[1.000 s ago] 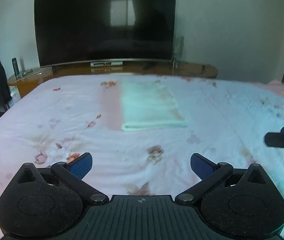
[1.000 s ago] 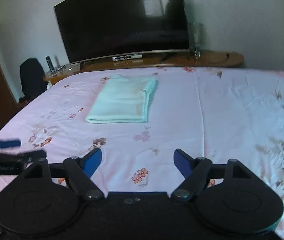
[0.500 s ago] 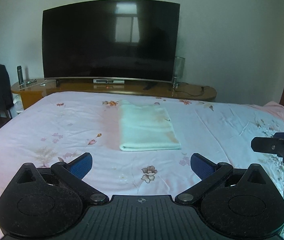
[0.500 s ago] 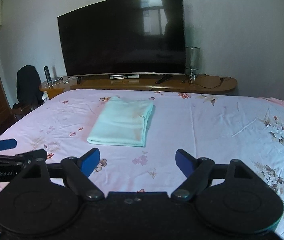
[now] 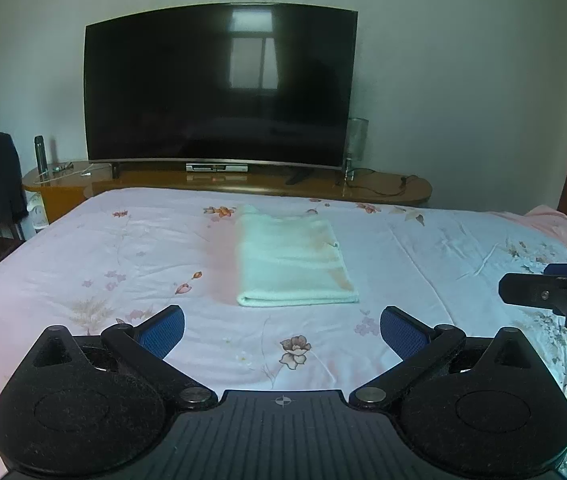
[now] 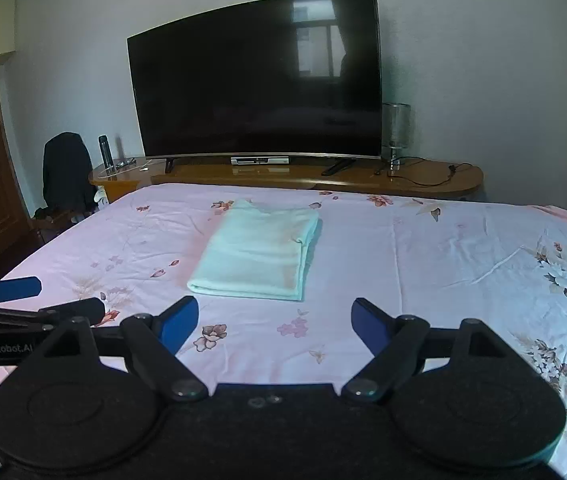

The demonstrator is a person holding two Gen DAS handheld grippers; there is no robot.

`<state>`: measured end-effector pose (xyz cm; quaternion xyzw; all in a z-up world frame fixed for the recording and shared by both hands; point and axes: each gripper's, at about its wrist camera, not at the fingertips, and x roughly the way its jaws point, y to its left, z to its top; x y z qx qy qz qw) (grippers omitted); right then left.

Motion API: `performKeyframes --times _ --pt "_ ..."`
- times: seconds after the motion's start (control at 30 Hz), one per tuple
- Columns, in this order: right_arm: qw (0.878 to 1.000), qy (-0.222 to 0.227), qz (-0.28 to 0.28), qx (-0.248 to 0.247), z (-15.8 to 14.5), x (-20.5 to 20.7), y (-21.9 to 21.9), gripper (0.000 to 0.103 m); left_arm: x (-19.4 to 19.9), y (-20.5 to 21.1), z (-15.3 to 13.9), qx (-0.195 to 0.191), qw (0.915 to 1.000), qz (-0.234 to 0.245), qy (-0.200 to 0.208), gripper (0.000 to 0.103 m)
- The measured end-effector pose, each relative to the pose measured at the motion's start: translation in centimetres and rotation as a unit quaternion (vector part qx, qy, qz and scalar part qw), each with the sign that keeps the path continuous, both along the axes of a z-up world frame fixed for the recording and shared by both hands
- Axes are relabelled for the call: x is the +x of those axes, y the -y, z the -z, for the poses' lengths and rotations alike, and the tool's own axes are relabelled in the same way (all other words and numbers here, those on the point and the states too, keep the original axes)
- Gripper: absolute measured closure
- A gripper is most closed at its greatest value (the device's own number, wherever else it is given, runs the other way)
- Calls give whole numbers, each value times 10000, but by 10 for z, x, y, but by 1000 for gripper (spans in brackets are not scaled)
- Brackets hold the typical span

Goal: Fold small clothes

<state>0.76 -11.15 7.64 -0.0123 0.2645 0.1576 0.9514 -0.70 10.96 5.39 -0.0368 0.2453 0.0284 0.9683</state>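
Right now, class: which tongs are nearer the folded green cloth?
Left, narrowly. The cloth lies straight ahead of the left tongs, ahead and leftward of the right tongs.

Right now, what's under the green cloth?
The folded cloth lies on the flowery bedsheet. Whatever part of the sheet sits beneath it is covered, so nothing else shows.

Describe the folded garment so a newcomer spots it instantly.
Start at the big dark TV on the wooden stand; the bed with the pink floral sheet lies before it. On the sheet's middle lies the folded garment: a pale mint rectangle, the only plain, unpatterned thing there.
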Motion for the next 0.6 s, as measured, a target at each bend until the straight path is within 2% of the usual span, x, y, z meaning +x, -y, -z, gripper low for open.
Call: performKeyframes --times 0.4,0.6 --pt "9999 26 65 76 1 -3 4 20 -6 2 -1 29 10000 -51 -4 0" --pt "9998 172 41 -93 0 -7 0 19 -5 3 -2 75 10000 -2 25 0"
